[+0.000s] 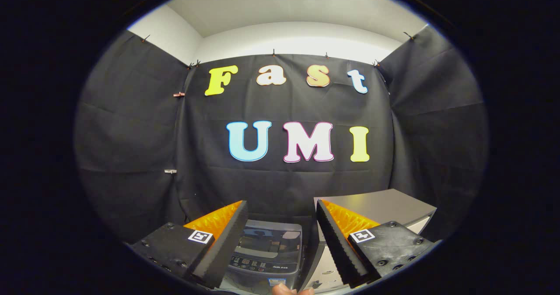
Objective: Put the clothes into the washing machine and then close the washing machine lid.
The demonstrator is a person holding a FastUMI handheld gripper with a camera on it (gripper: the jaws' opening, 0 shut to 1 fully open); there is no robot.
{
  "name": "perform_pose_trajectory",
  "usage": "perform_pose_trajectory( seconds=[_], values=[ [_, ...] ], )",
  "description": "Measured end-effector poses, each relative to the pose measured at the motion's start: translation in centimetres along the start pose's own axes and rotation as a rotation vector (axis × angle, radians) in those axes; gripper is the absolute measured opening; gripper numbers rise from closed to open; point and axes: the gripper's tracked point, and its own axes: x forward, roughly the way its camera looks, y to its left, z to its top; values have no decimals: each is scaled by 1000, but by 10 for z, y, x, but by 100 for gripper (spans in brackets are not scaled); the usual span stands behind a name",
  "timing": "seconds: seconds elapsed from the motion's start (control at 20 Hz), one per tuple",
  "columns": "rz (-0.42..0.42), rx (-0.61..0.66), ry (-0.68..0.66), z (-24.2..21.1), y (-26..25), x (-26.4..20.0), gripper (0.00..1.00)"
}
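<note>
The gripper (280,242) is held released, fingers spread apart. Between them a boxy grey washer (267,253) is seen, control panel facing the fingers.

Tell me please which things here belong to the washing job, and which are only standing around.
For the job:
- washing machine, seen between the fingers, beyond them
- tool, fingers apart, holding nothing

Only standing around:
- grey cabinet beside the machine
- fingertip of a person, below the machine
</note>
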Motion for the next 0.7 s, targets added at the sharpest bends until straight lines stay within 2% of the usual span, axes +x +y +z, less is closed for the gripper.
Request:
perform_pose_trajectory(
  seconds=[0.1,0.25,0.7],
  values=[
    [-23,25,-28,0,-7,-14,98],
    [17,27,-31,-8,1,-30,98],
    [4,3,-23,-16,-16,-40,98]
  ],
)
